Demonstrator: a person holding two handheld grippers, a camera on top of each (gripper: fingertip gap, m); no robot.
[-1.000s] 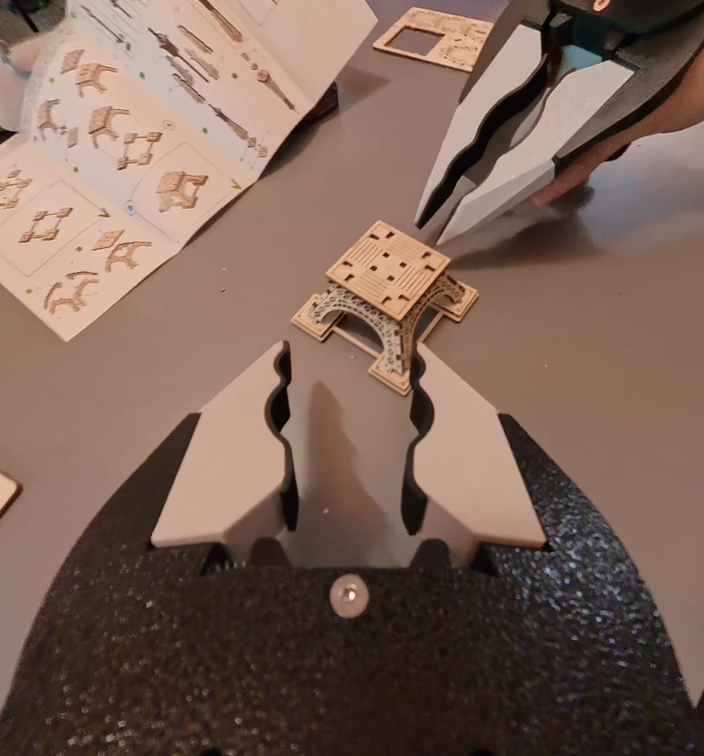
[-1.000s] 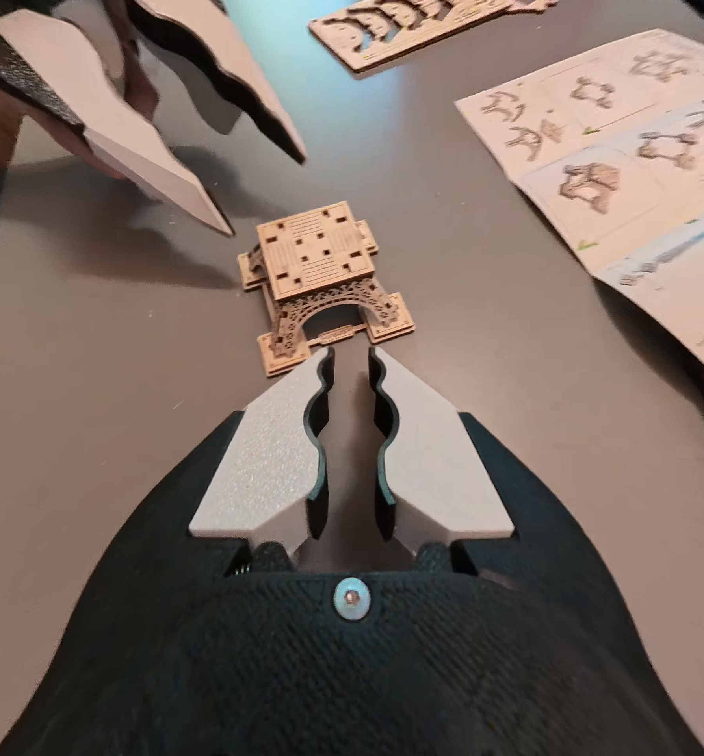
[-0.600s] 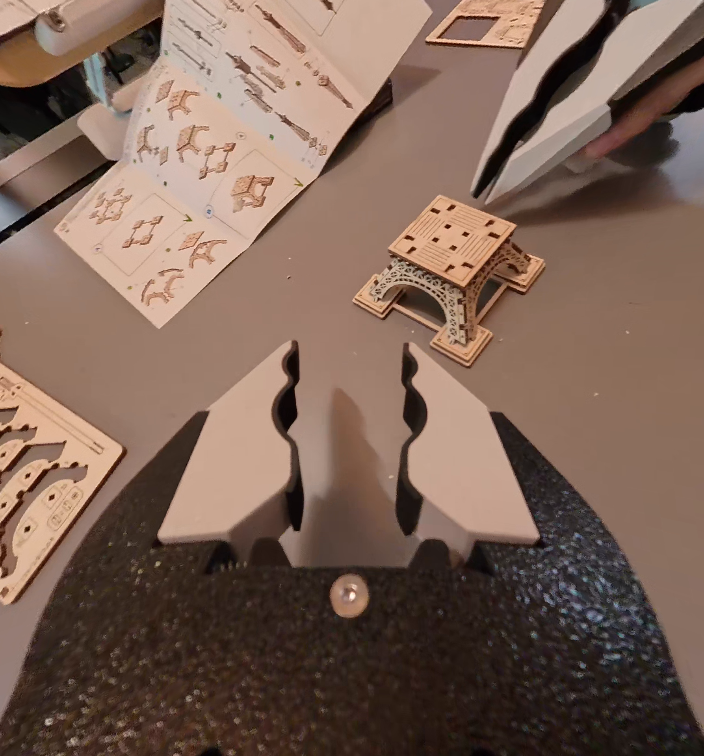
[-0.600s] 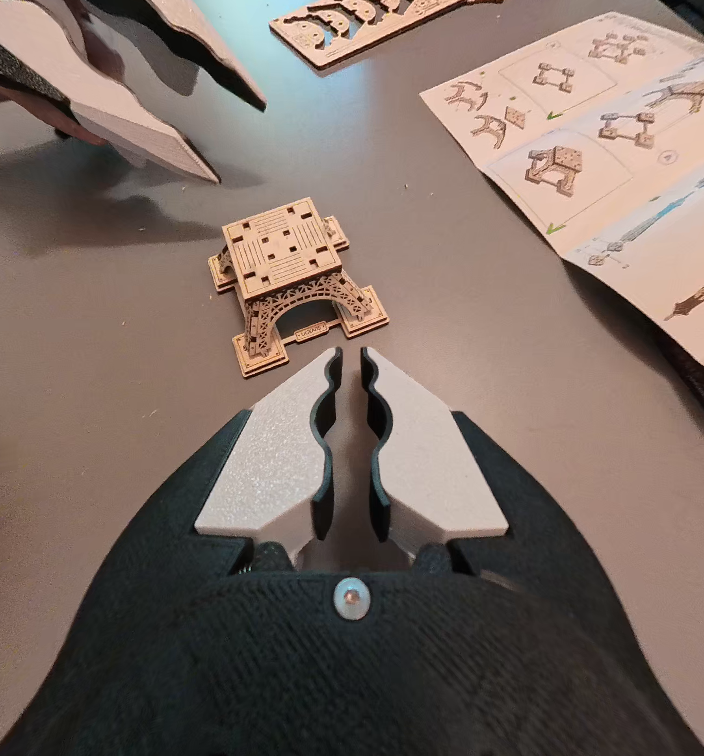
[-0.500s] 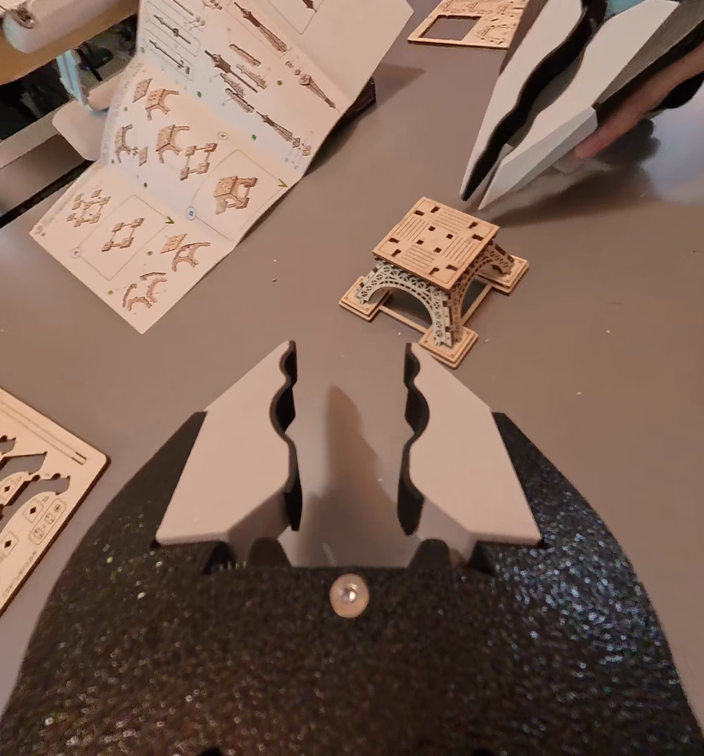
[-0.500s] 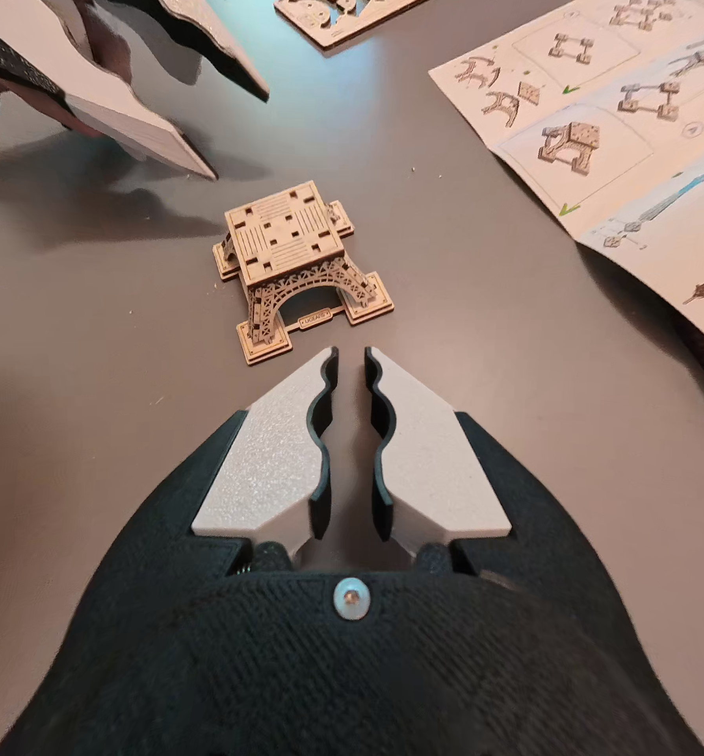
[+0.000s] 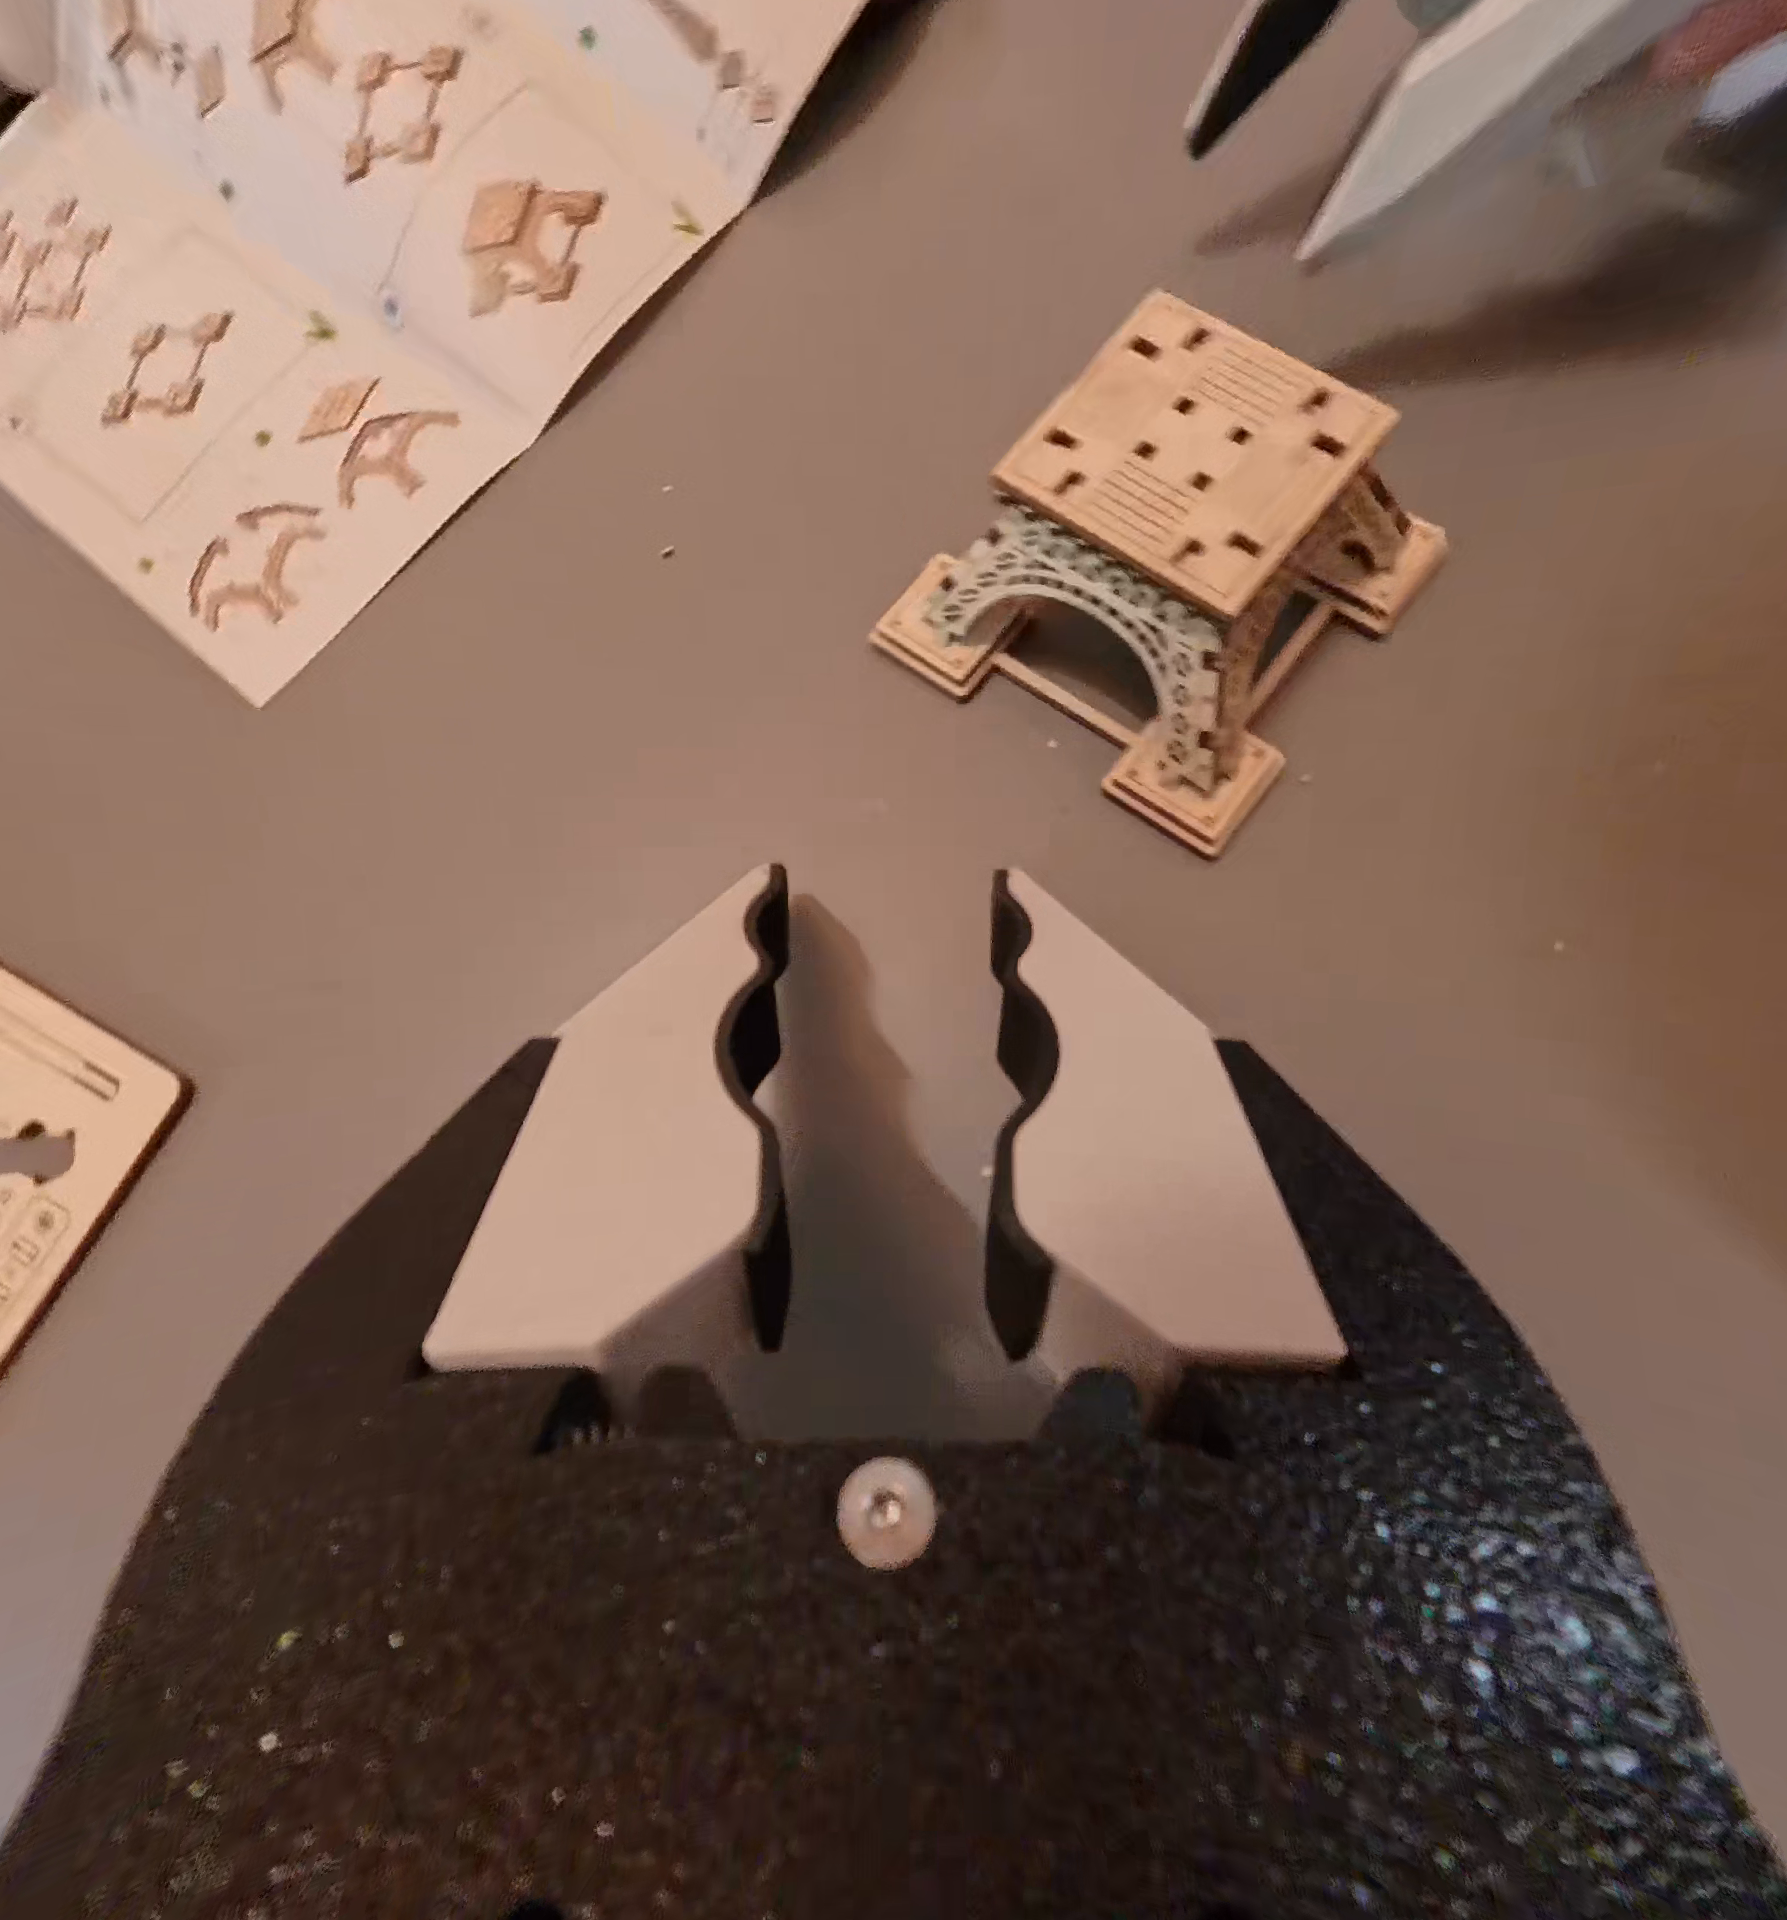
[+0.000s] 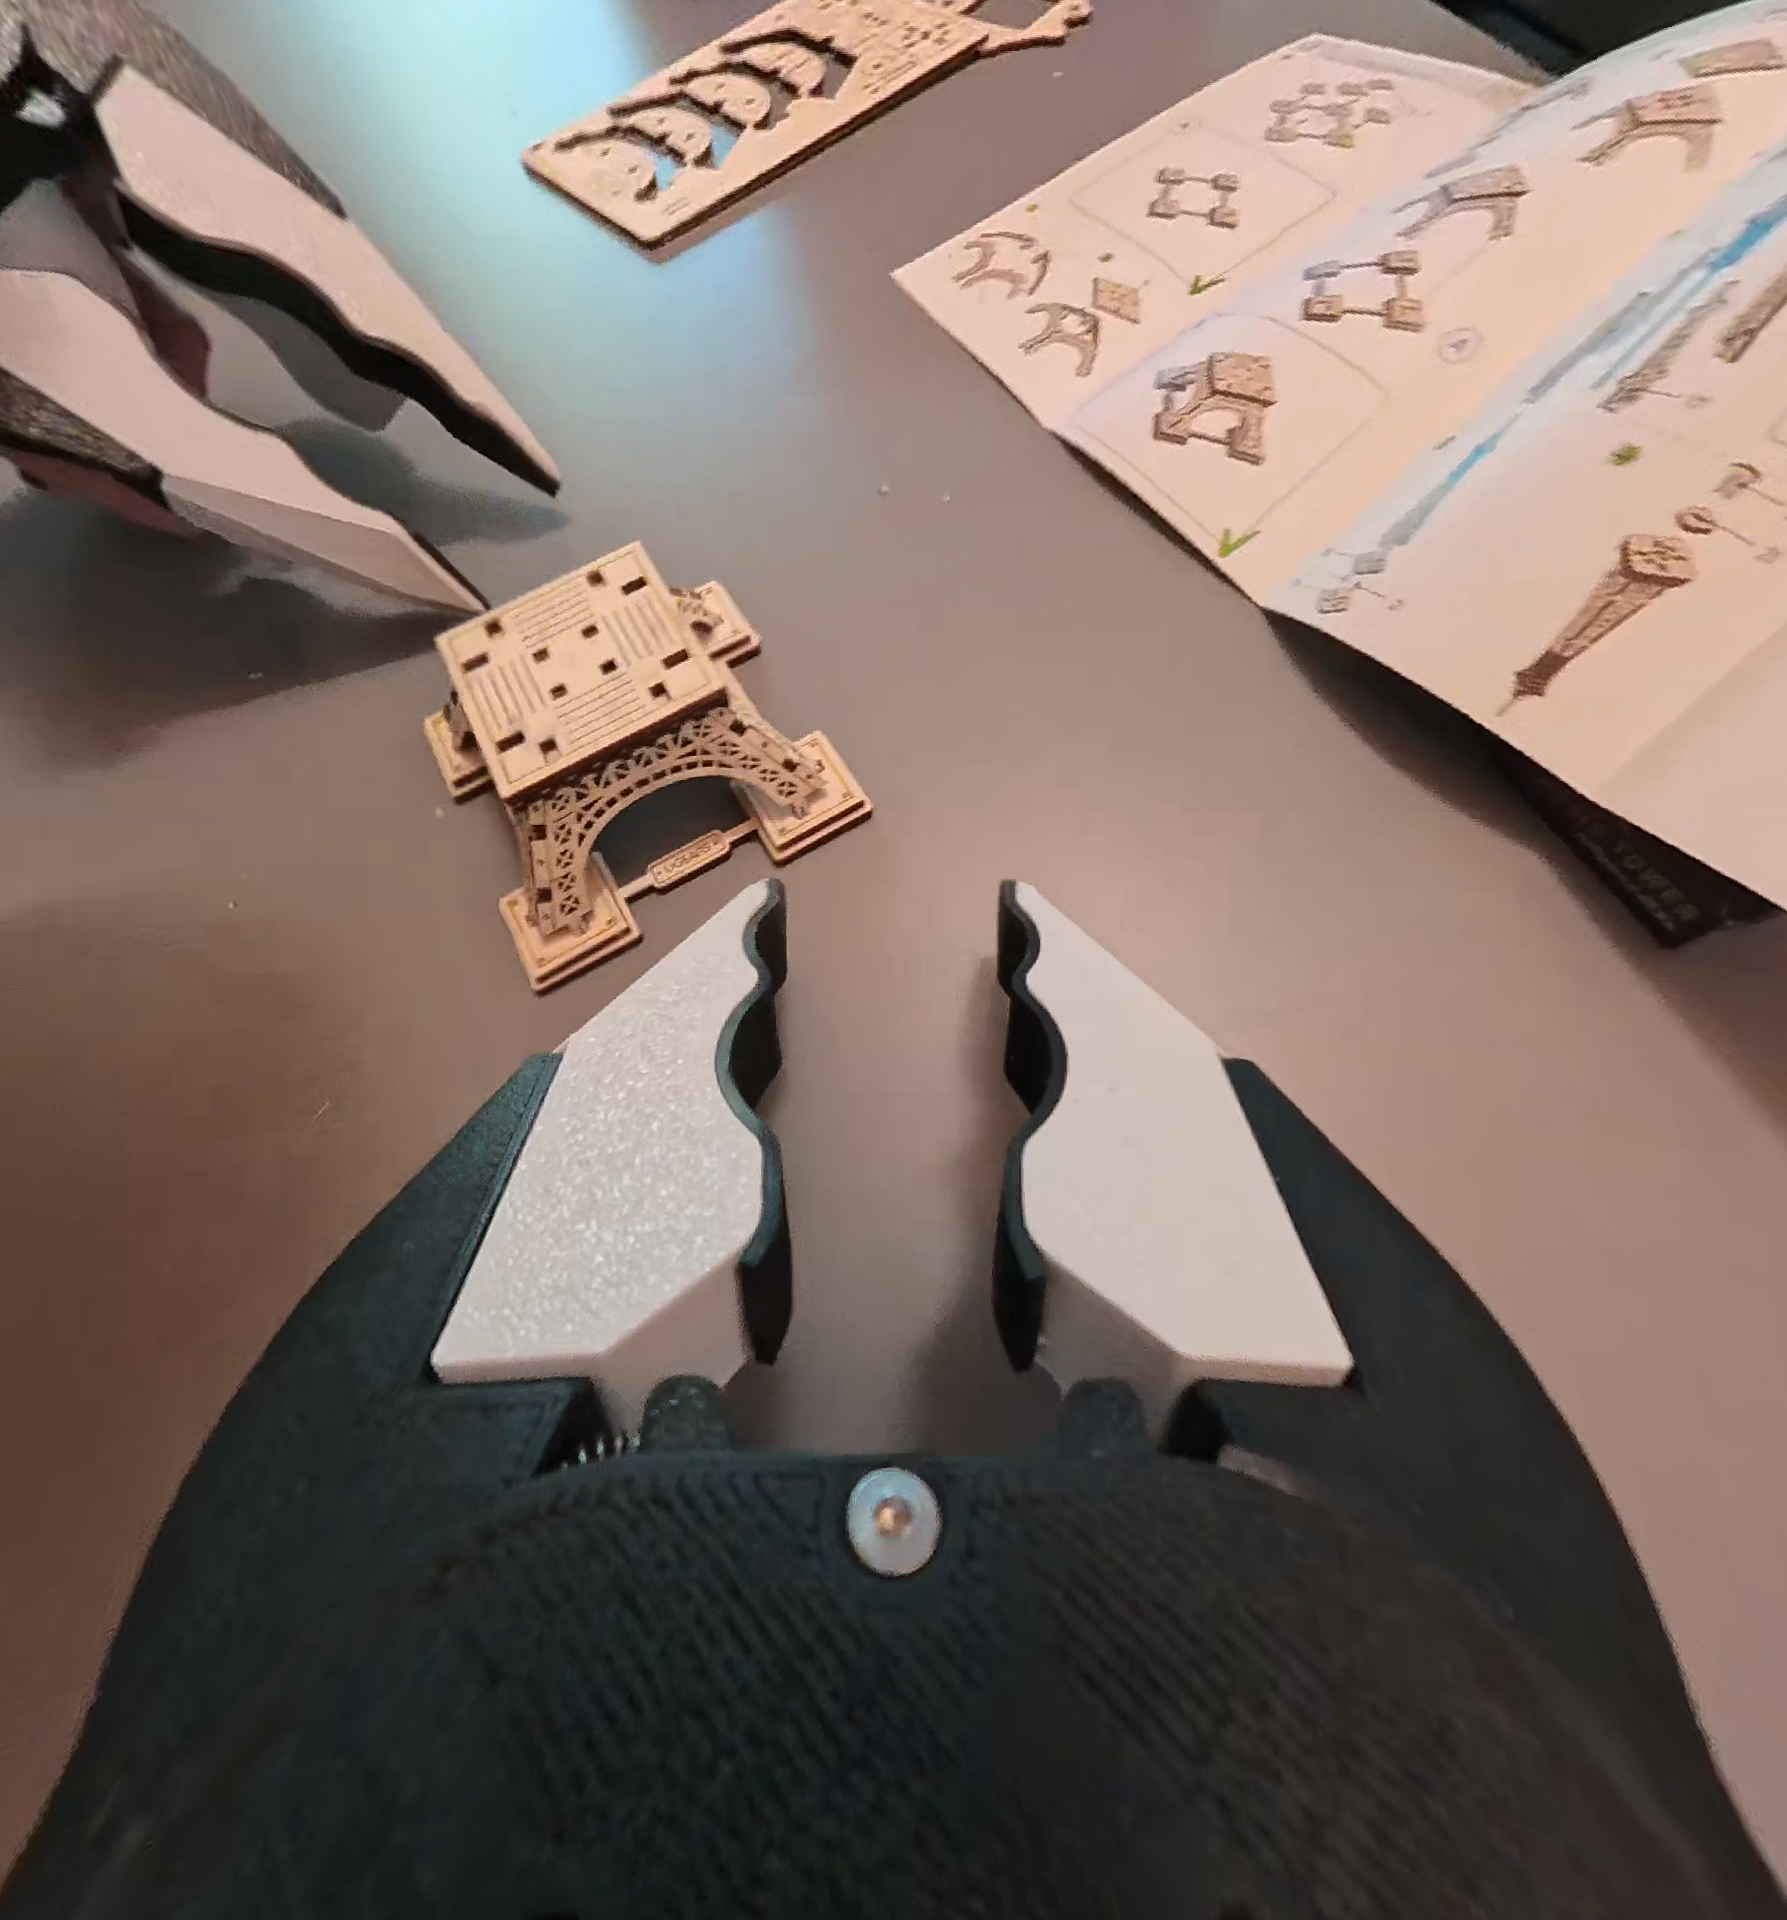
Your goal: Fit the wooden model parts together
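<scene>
A small wooden tower base (image 7: 1169, 551) with four arched legs and a square slotted top plate stands upright on the grey table. It also shows in the right wrist view (image 8: 629, 748). My left gripper (image 7: 889, 883) is open and empty, and the model lies ahead of it to the right. My right gripper (image 8: 894, 894) is open and empty, and the model lies just ahead of its left finger. Each gripper shows in the other's view: the right one (image 7: 1273, 187) beyond the model, the left one (image 8: 520, 540) at upper left, close to the model's top plate.
An unfolded instruction sheet (image 7: 276, 291) lies at the upper left, and it shows at the upper right in the right wrist view (image 8: 1491, 364). A wooden part sheet (image 7: 16, 1174) lies at the left edge; it also appears at the top of the right wrist view (image 8: 764, 114).
My right gripper has opened from nearly closed and shifted to the right of the model. My left gripper has drawn back and left, away from the model.
</scene>
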